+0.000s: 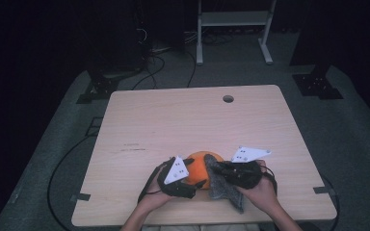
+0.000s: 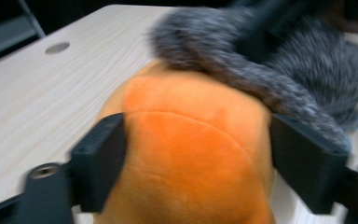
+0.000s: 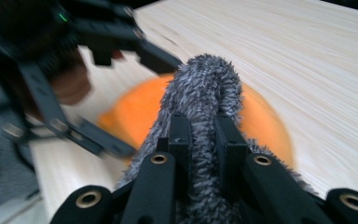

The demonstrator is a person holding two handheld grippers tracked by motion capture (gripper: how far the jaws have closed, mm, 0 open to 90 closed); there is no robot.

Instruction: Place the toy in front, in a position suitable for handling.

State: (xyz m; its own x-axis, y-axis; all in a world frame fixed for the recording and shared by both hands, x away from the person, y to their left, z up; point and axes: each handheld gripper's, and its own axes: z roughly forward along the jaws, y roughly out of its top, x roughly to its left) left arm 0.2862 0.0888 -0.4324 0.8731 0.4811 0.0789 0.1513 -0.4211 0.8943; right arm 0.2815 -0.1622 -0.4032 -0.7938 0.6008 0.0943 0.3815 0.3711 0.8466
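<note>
An orange plush ball rests near the table's front edge. My left gripper reaches it from the left. In the left gripper view its jaws flank the orange plush on both sides without pinching it. A grey fuzzy cloth drapes over the ball's right side and trails onto the table. My right gripper comes in from the right, and in its own view it is shut on a fold of the grey cloth above the orange plush.
The wooden table has a round cable hole at its far side. Beyond it a white frame stands on the grey floor, with black cables and dark stand bases around.
</note>
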